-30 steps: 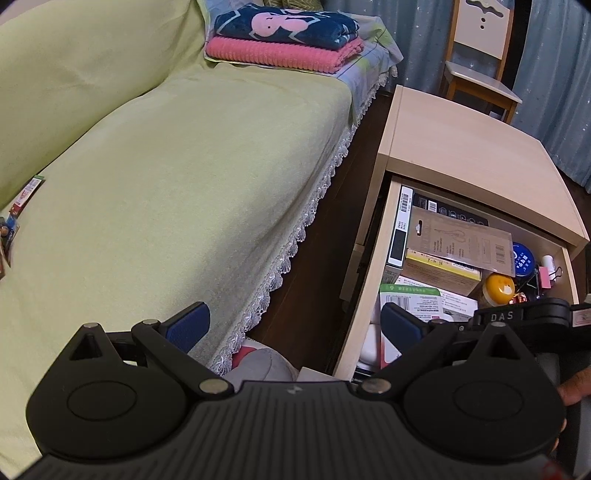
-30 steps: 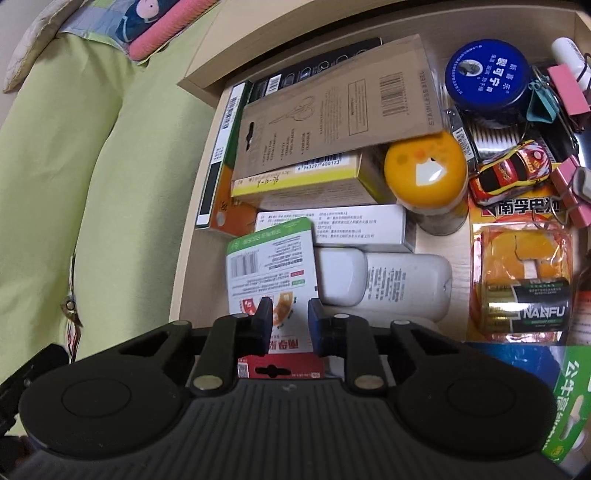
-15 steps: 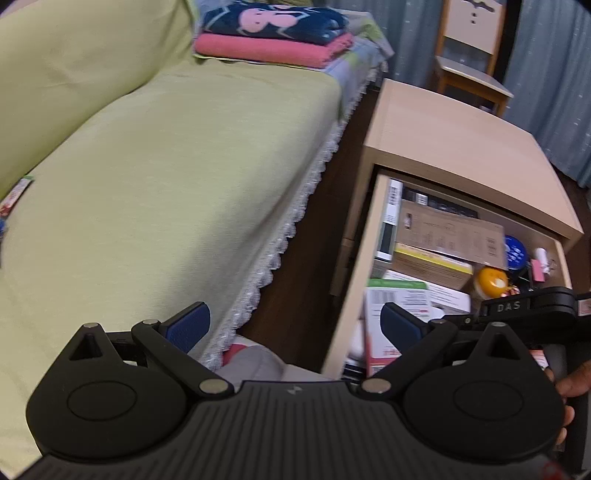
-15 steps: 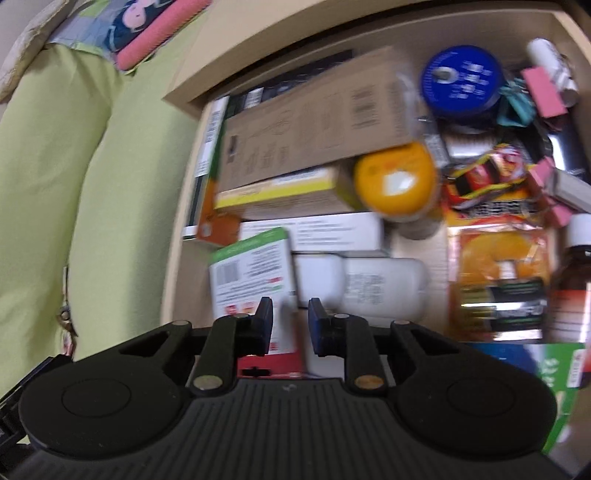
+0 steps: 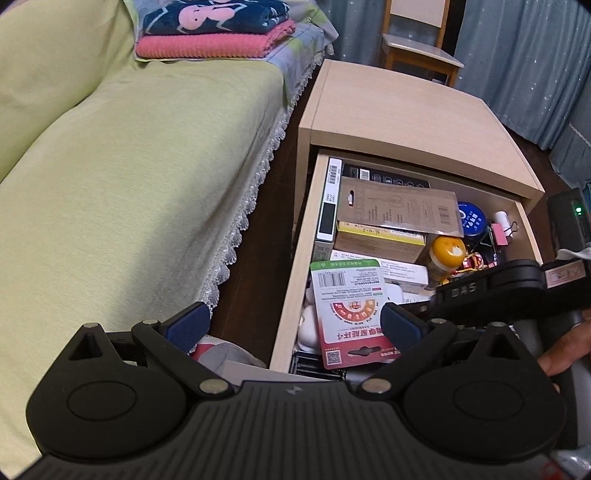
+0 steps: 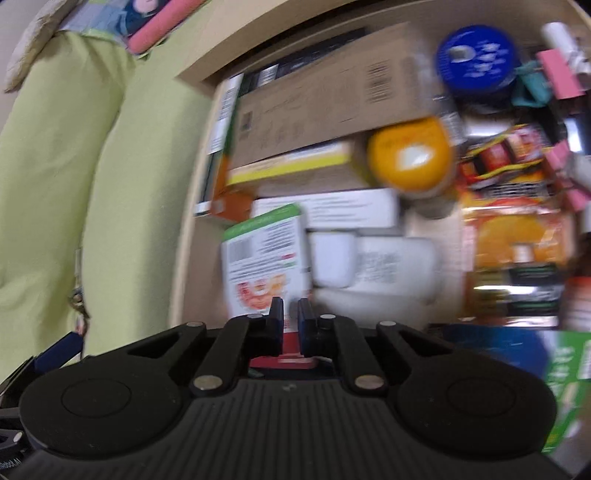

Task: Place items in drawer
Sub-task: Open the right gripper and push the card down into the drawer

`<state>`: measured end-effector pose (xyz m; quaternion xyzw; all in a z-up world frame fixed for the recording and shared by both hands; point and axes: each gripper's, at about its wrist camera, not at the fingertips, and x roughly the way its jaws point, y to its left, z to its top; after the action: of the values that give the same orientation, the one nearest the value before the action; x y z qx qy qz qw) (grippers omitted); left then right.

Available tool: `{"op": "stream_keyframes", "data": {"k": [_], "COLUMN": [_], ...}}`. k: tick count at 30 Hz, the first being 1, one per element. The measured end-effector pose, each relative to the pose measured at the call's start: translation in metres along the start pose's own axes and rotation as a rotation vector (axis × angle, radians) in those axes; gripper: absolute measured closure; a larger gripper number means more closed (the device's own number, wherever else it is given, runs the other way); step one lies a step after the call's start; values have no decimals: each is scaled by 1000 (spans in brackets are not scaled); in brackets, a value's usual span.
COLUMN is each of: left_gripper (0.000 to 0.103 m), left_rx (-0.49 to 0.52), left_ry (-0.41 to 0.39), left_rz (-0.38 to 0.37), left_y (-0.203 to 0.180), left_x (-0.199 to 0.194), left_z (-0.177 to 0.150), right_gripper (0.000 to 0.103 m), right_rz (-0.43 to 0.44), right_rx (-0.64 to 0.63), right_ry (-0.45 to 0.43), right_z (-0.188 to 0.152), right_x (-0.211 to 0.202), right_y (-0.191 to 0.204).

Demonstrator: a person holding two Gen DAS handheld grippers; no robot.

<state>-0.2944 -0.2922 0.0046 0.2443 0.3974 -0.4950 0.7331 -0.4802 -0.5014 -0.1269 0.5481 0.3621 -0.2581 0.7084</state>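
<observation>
**Right jaws nearly shut above the packed drawer, left jaws spread wide**

The right gripper point(image 6: 290, 314) has its jaws drawn almost together with only a thin gap, nothing visibly pinched between them; the view is motion-blurred. Just beyond the tips lies the flat green-topped white and red card pack point(image 5: 351, 314), resting at the near left corner of the open pale wooden drawer point(image 5: 291, 295).

The left gripper point(image 5: 291, 325) has its jaws spread wide and empty, hanging over the drawer's near left edge, with the person's hand point(image 5: 563, 350) on the right gripper's handle beside it.

Around the card pack the drawer is crowded. To its right lies a white plastic bottle on its side point(image 6: 380, 269); behind it a white printed box point(image 6: 347, 212), a yellow-edged carton point(image 5: 380, 238) and a brown cardboard blister card point(image 5: 399, 210) stacked over it. Right of those stand an orange round-lidded jar point(image 6: 410, 157), a blue round tin point(image 6: 476, 66), a small red toy car point(image 6: 502, 155) and an orange battery pack point(image 6: 517, 266).

Left of the drawer, across a strip of dark floor, a yellow-green covered sofa point(image 5: 129, 184) with a lace hem carries folded pink and navy towels point(image 5: 214, 33).
</observation>
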Motion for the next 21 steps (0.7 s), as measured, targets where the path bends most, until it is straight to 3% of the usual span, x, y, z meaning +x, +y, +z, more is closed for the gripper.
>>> {"op": "stream_keyframes", "data": {"k": [3,12,21], "left_gripper": [4,4,4], "left_rx": [12,41,74], "left_ry": [9,24,39], "left_rz": [-11,-14,-34], "left_y": [-4,-11,-16], "left_x": [4,8,13], "left_z": [0,-1,-3], "right_gripper": [95,95,95], "right_rz": [-11,63,18], "right_rx": [19,16,30], "right_ry": [20,84,59], "right_z": [0,-9,-6], "right_x": [3,20,10], "right_y": [-9,4,-5]}}
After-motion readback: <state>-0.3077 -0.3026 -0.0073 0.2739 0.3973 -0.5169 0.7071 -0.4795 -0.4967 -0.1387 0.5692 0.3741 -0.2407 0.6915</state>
